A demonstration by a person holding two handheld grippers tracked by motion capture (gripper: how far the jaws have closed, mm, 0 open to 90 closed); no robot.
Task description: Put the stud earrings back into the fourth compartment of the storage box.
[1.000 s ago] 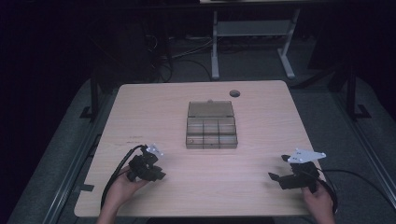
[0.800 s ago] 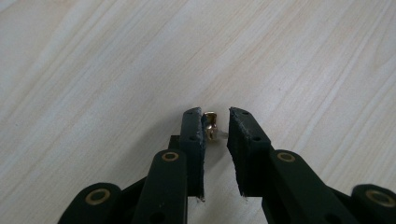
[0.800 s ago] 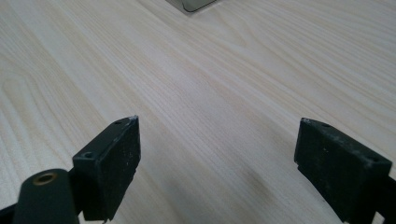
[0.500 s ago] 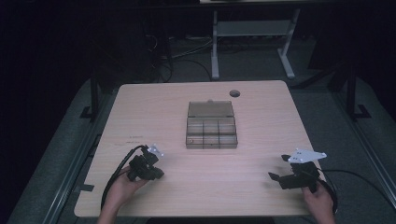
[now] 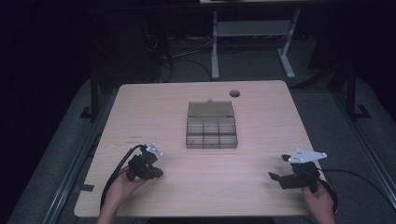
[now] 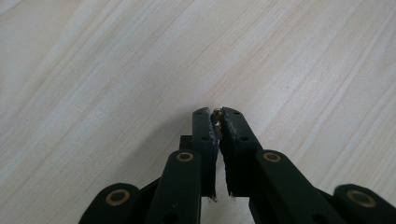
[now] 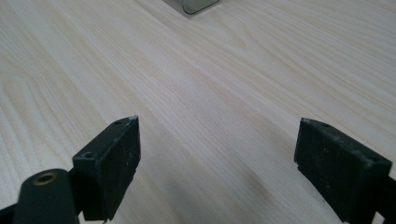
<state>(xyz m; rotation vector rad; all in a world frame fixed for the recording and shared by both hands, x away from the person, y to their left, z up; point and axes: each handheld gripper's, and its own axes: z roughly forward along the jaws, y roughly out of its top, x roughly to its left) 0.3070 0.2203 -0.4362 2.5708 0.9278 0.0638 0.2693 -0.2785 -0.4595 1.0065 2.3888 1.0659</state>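
The surface (image 5: 261, 135) is pale, light wood with fine, darker grain lines running across it, and it has a small dark round hole (image 5: 235, 93) toward the upper middle of the frame. At its centre sits a translucent, smoky grey-brown compartment box (image 5: 211, 125), while both the left gripper (image 6: 217, 122) and the right gripper (image 5: 279, 167) are matte black with brass-coloured rivets, the left pinching a tiny brass-gold part (image 6: 217, 112) at its tips. Each gripper carries a pale grey plate (image 5: 306, 155) and a black cable (image 5: 116, 170), and the floor (image 5: 336, 116) around the surface is dark grey.
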